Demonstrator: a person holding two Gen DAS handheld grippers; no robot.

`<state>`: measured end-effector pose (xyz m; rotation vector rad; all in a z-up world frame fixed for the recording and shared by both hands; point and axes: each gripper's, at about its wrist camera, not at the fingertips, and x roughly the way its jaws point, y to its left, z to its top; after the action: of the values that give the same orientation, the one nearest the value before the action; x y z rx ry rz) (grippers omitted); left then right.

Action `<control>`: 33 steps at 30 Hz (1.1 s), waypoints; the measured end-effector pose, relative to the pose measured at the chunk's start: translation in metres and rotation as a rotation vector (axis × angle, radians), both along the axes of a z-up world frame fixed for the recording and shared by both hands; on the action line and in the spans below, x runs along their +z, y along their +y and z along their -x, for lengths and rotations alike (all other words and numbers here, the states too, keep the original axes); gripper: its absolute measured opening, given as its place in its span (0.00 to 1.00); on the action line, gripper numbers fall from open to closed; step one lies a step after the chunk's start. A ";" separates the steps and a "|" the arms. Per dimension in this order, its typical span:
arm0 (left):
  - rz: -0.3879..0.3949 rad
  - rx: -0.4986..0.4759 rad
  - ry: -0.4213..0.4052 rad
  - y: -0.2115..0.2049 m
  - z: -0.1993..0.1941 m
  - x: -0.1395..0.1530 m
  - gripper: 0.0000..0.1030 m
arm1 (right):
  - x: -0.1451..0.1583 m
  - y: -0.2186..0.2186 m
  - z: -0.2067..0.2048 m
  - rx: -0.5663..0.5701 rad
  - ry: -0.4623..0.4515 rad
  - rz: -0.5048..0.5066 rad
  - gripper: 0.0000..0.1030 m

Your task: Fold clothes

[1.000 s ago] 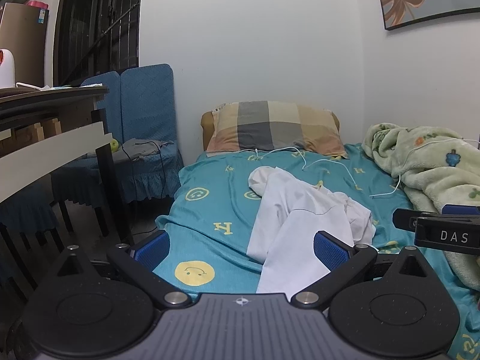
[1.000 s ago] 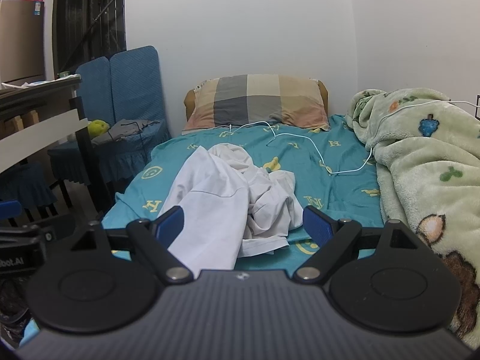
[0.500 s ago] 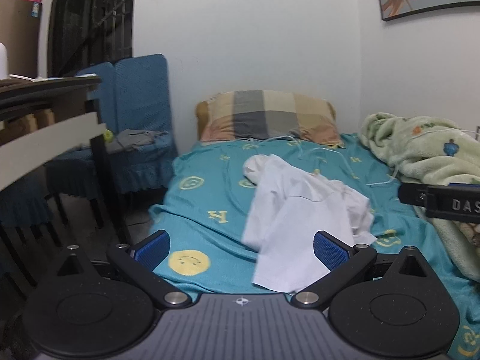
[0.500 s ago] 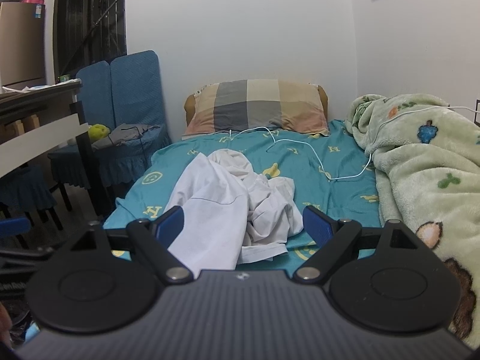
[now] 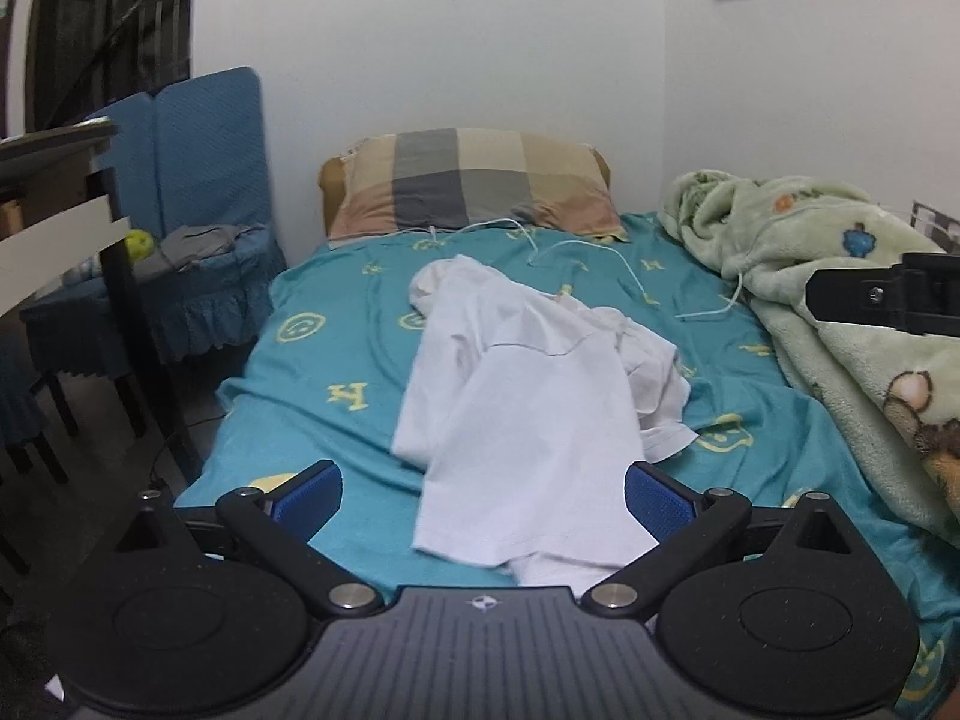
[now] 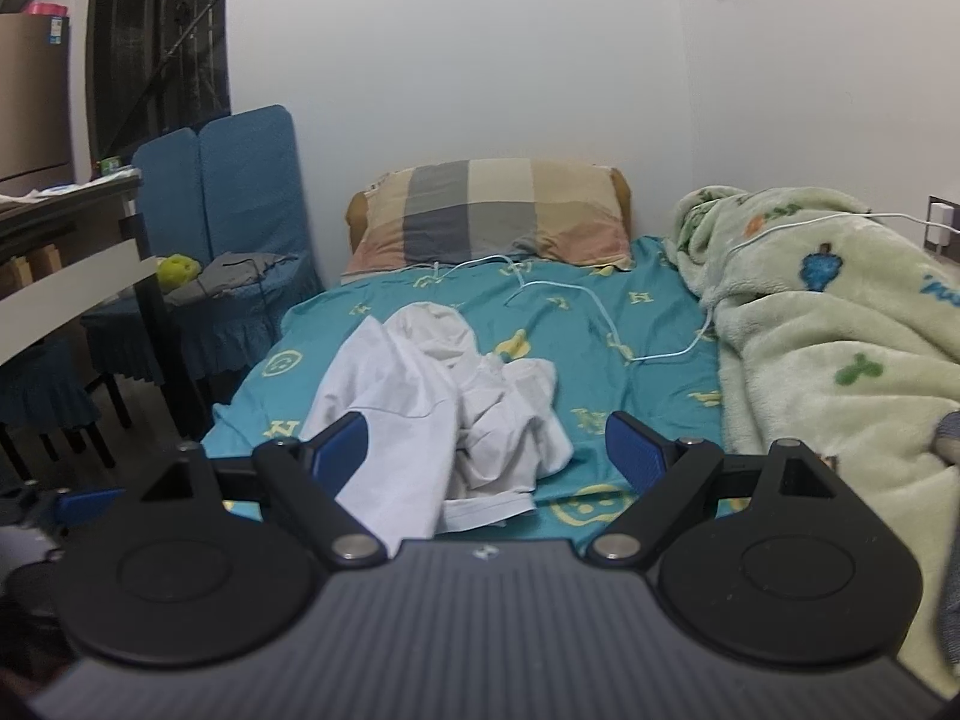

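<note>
A crumpled white shirt (image 5: 528,396) lies in a heap on the teal bed sheet (image 5: 336,360), its near hem hanging toward the bed's foot. My left gripper (image 5: 483,489) hovers open above that hem, blue pads wide apart, touching nothing. In the right wrist view the same shirt (image 6: 432,396) lies bunched ahead, and my right gripper (image 6: 486,441) stands open over its near edge, holding nothing. Part of the right gripper's body (image 5: 888,297) shows at the right edge of the left wrist view.
A checked pillow (image 5: 468,186) sits at the bed's head with a white cable (image 5: 600,252) trailing over the sheet. A green fleece blanket (image 6: 840,360) is piled along the right side. Blue-covered chairs (image 5: 198,228) and a dark table (image 5: 54,180) stand to the left.
Both grippers have shifted slightly while staying open; the left one has swung right and moved in, so the shirt sits centred and larger between its fingers. The shirt itself has not moved.
</note>
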<state>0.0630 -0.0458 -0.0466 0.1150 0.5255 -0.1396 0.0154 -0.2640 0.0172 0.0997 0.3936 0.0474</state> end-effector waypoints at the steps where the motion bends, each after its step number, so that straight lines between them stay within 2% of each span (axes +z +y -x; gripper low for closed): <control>1: -0.026 -0.012 -0.008 -0.009 -0.009 -0.001 0.98 | -0.001 -0.004 0.000 -0.010 0.007 -0.009 0.85; 4: -0.092 -0.031 -0.024 -0.036 -0.043 -0.004 0.98 | -0.003 -0.014 -0.002 -0.031 0.030 -0.052 0.85; 6: -0.097 -0.042 -0.021 -0.050 -0.071 -0.005 0.93 | -0.006 -0.021 -0.004 -0.048 0.048 -0.082 0.85; 9: -0.091 -0.054 -0.036 -0.072 -0.113 -0.008 0.93 | -0.012 -0.037 -0.009 -0.067 0.080 -0.166 0.85; 16: -0.098 0.001 0.004 -0.104 -0.223 -0.032 0.90 | -0.034 -0.066 -0.027 -0.120 0.135 -0.301 0.85; 19: -0.096 0.025 0.041 -0.110 -0.263 -0.047 0.73 | -0.042 -0.068 -0.038 -0.123 0.152 -0.300 0.85; 21: -0.106 0.033 0.064 -0.111 -0.275 -0.056 0.49 | -0.046 -0.067 -0.043 -0.121 0.161 -0.290 0.85; 22: -0.114 0.031 0.063 -0.111 -0.275 -0.058 0.43 | -0.047 -0.066 -0.045 -0.118 0.163 -0.284 0.85; 24: -0.121 0.025 0.060 -0.107 -0.273 -0.060 0.19 | -0.050 -0.064 -0.048 -0.114 0.168 -0.273 0.85; 26: -0.077 0.020 0.051 -0.094 -0.262 -0.052 0.09 | -0.052 -0.062 -0.051 -0.109 0.172 -0.261 0.85; 28: -0.008 0.019 0.031 -0.076 -0.243 -0.036 0.07 | -0.054 -0.061 -0.054 -0.105 0.177 -0.250 0.85; 33: 0.130 0.003 -0.042 -0.025 -0.154 0.014 0.06 | -0.053 -0.056 -0.054 -0.094 0.160 -0.215 0.85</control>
<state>0.2174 -0.0705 -0.0324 -0.0101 0.4733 -0.1678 0.0690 -0.3204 -0.0355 0.3352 0.5427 -0.0114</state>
